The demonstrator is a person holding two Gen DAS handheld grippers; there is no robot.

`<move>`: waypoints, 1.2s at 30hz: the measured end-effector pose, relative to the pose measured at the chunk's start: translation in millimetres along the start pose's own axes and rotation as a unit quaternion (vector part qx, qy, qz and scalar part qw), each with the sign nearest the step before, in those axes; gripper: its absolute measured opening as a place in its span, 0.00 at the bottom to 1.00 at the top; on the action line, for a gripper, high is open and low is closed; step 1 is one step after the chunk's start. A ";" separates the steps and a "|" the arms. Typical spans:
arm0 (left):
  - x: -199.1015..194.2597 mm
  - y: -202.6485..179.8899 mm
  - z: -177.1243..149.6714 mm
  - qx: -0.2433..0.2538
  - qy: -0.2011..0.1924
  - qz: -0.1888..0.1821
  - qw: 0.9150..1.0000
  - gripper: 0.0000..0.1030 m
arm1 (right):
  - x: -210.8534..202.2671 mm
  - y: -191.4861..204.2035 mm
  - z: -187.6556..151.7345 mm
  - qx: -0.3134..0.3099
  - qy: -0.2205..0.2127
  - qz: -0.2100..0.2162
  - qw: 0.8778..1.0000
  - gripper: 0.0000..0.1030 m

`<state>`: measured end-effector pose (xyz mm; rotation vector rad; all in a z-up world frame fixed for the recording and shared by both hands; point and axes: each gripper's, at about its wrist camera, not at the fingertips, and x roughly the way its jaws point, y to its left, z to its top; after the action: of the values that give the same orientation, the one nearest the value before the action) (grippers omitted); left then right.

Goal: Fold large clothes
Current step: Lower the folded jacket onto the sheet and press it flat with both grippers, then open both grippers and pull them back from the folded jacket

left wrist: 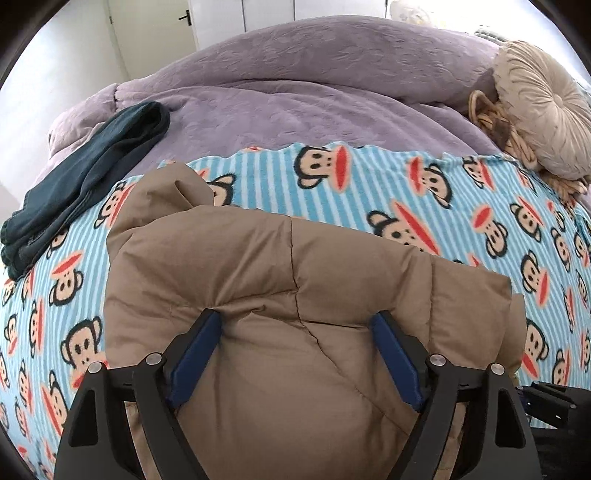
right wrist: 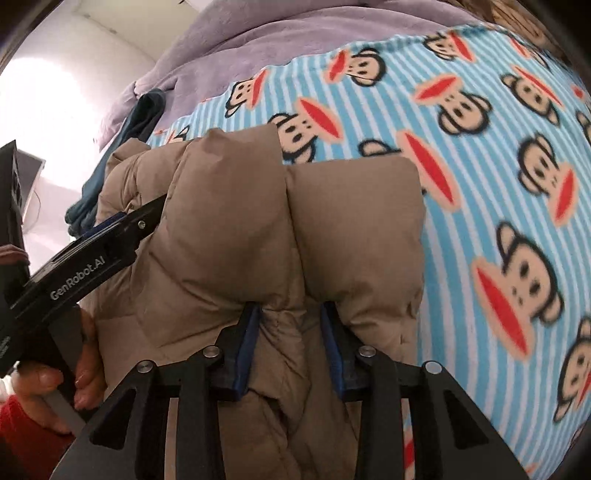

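A blue-and-white striped blanket (left wrist: 332, 184) printed with cartoon monkey faces is lying across the near part of the bed, over a lilac quilt (left wrist: 295, 92) that is covering the rest. A dark teal garment (left wrist: 85, 177) is resting bunched at the bed's left edge, overlapping both covers. A round beige pleated cushion (left wrist: 543, 125) is sitting at the far right corner, leaning on a woven straw item (left wrist: 491, 114). A white door (left wrist: 155, 29) is standing behind.

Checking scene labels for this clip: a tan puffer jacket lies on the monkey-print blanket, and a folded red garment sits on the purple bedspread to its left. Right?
Not quite. In the left wrist view the folded garment is dark teal, not red. The tan puffer jacket, monkey-print blanket and purple bedspread are as stated.
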<state>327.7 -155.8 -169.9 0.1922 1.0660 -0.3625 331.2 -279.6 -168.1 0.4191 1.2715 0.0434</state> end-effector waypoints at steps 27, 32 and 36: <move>-62.4 9.8 -15.4 0.045 0.019 0.024 0.998 0.82 | -17.4 7.9 -9.3 0.024 0.007 -0.015 1.000 0.39; -81.0 22.0 -29.6 0.032 0.021 0.028 0.999 0.82 | -39.2 13.9 -18.6 0.019 0.001 -0.023 1.000 0.39; -101.1 38.0 -47.3 0.009 0.012 0.028 1.000 0.82 | -58.9 16.0 -29.5 0.019 -0.008 -0.020 1.000 0.39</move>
<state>259.7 -85.3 -104.1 0.2418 1.0785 -0.3203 288.9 -271.9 -115.7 0.4264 1.2656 -0.0185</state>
